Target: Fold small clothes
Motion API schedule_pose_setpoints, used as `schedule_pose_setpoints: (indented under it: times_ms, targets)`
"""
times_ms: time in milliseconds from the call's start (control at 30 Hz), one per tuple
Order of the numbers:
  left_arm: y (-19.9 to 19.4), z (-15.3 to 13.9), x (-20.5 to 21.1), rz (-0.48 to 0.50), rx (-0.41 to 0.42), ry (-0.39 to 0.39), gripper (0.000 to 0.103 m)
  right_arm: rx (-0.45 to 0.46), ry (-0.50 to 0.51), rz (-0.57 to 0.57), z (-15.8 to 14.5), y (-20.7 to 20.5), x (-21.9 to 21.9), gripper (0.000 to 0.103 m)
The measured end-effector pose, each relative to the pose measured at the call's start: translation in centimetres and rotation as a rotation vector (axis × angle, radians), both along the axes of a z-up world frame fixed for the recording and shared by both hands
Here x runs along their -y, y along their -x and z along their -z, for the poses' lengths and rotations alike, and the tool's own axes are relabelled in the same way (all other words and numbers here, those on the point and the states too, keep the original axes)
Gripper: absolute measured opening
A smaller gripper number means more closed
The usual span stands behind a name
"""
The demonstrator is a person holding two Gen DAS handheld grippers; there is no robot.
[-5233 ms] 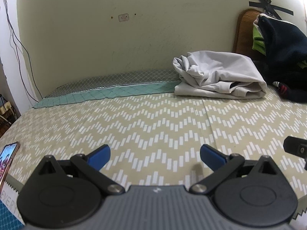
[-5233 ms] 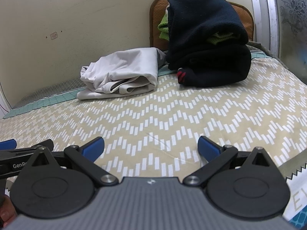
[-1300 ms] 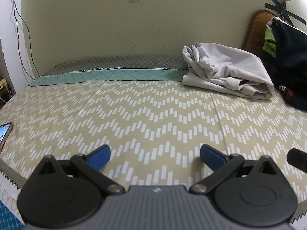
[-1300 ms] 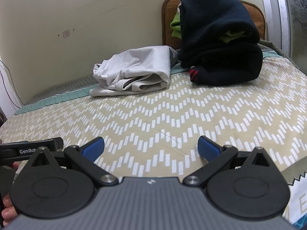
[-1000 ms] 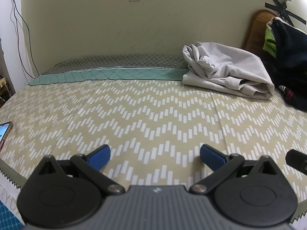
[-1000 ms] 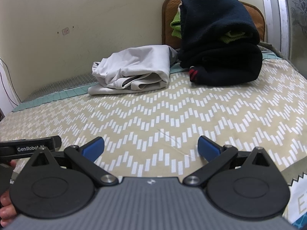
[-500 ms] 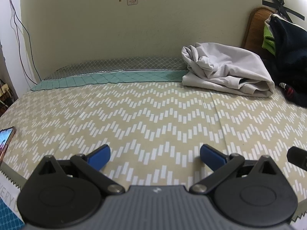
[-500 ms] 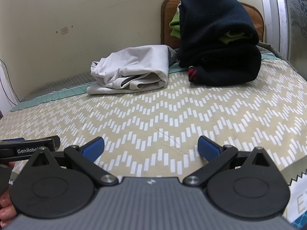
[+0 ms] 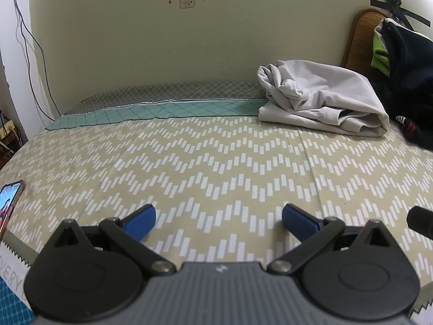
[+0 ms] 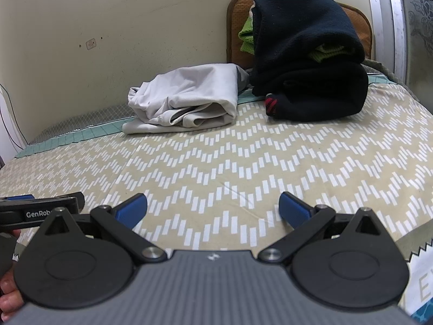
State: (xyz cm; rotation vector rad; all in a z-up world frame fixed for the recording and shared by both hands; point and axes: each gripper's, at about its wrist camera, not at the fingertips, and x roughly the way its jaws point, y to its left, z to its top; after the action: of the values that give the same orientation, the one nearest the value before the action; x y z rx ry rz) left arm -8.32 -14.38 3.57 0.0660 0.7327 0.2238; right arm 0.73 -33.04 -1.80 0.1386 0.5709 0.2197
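The grey garment [image 9: 322,103] lies loosely bundled at the far side of the bed [image 9: 216,162], against the wall [image 9: 189,40] and partly over the teal border strip [image 9: 162,109] of the sheet. Just beside it sits a dark blue pile of clothes [image 10: 305,62] with green fabric [image 10: 246,38] tucked in; the two appear to touch.

The right wrist view shows this dark pile in full, leaning against a brown headboard [image 10: 238,19], with a window frame [image 10: 392,21] at the far edge. The left wrist view shows only the pile's edge, but adds a phone [image 9: 9,203] lying at the near edge of the bed and cables [image 9: 29,43] hanging down the wall.

The left gripper [image 9: 218,218] is held low over the chevron sheet, its jaws wide apart and empty. The right gripper [image 10: 212,208] is held likewise, jaws wide apart and empty. Both are well apart from the grey garment. The right wrist view also shows part of the left gripper's body and fingers [image 10: 8,302] of the person's hand.
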Motion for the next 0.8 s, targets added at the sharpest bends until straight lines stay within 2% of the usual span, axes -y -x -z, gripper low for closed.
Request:
schedule_pose_setpoints:
  times_ms: [800]
  targets:
    - [-0.08, 0.02, -0.87, 0.003, -0.002, 0.001, 0.103, 0.002, -0.007, 0.001, 0.02, 0.03, 0.04, 0.103]
